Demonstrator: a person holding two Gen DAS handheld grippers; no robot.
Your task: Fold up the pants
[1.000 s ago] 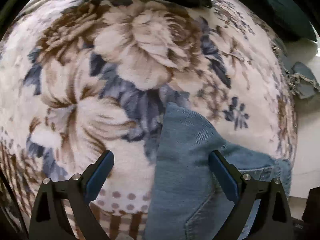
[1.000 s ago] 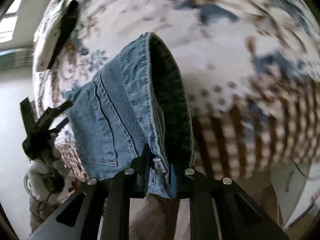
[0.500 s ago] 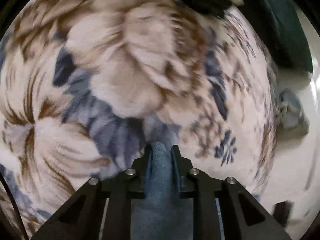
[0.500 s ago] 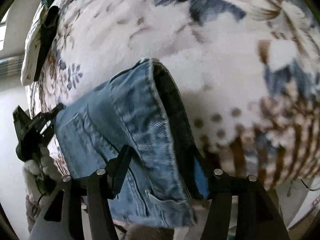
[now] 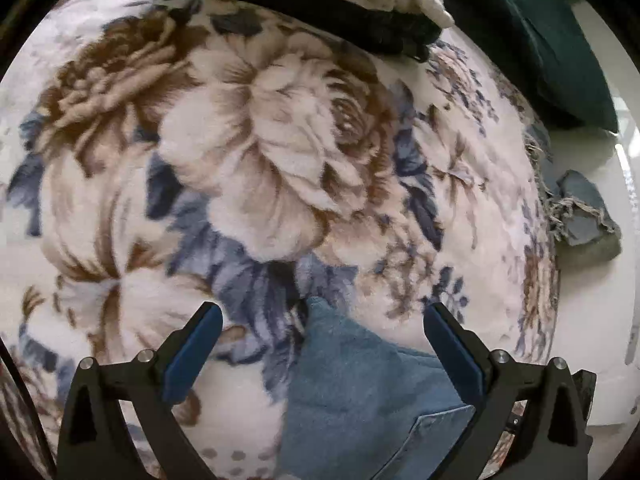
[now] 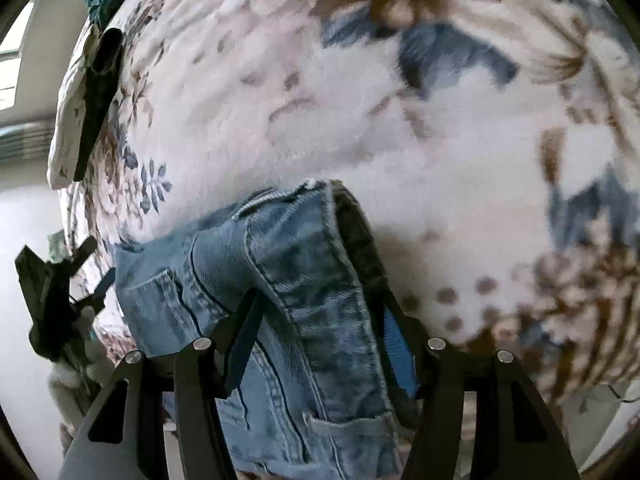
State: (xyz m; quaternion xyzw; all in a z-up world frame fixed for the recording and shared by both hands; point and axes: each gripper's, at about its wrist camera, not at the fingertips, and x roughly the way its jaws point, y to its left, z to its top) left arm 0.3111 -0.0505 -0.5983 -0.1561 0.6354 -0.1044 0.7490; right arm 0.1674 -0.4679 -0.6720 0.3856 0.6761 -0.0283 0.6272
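Note:
The blue denim pants (image 5: 360,392) lie folded on a floral plush blanket (image 5: 280,160). In the left wrist view one pointed corner of the denim lies between the fingers of my left gripper (image 5: 322,312). Its jaws are opening and stand wide, with neither pad touching the cloth. In the right wrist view the waistband fold of the pants (image 6: 304,264) bulges up between the fingers of my right gripper (image 6: 320,304). Those jaws stand apart around the fold without pinching it. The left gripper (image 6: 44,280) shows at the far left edge of that view, beside the back pocket.
A stack of folded black and white clothes (image 5: 320,4) lies at the blanket's far edge. Dark green fabric (image 5: 560,60) sits at the upper right. A frayed blue-grey denim piece (image 5: 584,212) lies past the blanket's right edge on the pale floor (image 5: 592,320).
The left gripper shut on the denim corner, then let go and opened wide. The right gripper released its pinch on the waistband and sank toward the blanket.

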